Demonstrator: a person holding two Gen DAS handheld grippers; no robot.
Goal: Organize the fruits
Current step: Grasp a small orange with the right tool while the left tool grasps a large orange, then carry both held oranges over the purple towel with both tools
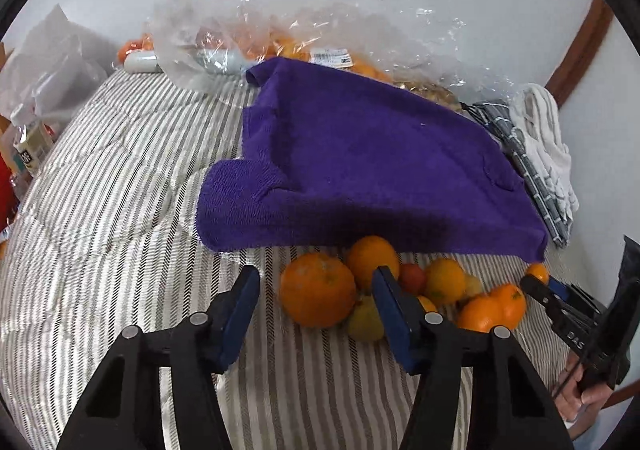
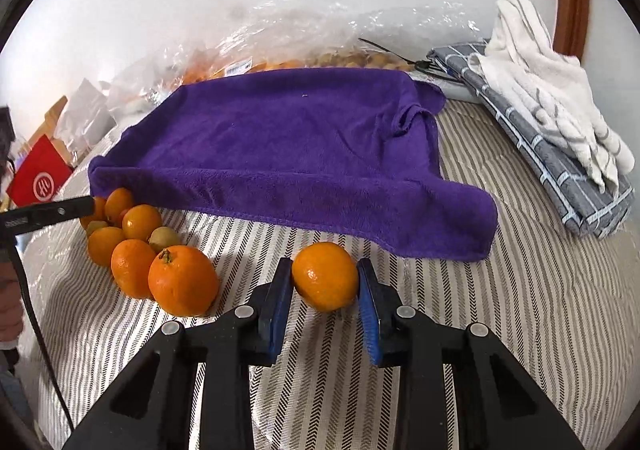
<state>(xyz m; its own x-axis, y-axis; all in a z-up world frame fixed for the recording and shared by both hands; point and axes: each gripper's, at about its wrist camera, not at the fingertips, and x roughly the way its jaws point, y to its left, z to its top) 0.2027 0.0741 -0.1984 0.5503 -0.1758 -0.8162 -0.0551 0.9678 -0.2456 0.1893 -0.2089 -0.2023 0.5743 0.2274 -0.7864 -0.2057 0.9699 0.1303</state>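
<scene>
- An orange (image 2: 325, 276) sits on the striped bedcover (image 2: 500, 310) just before the purple towel (image 2: 280, 154), clamped between the right gripper (image 2: 325, 282) pads.
- Clear plastic bags (image 2: 280, 50) behind the towel hold more oranges.
- The left gripper (image 1: 316, 290) angles downward, partly open, its right finger among the fruit pile (image 1: 400, 290), gripping nothing.
- Only the left view shows a hand (image 1: 580, 390) on the right gripper.

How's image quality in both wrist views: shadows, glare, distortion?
Left wrist: heavy fisheye bending, black corners; purple towel shadows the fruit pile; glare on the plastic bags. Right wrist: same distortion; the orange clamped in the right gripper is sharp and evenly lit; the wall is blown out; plastic glints.
</scene>
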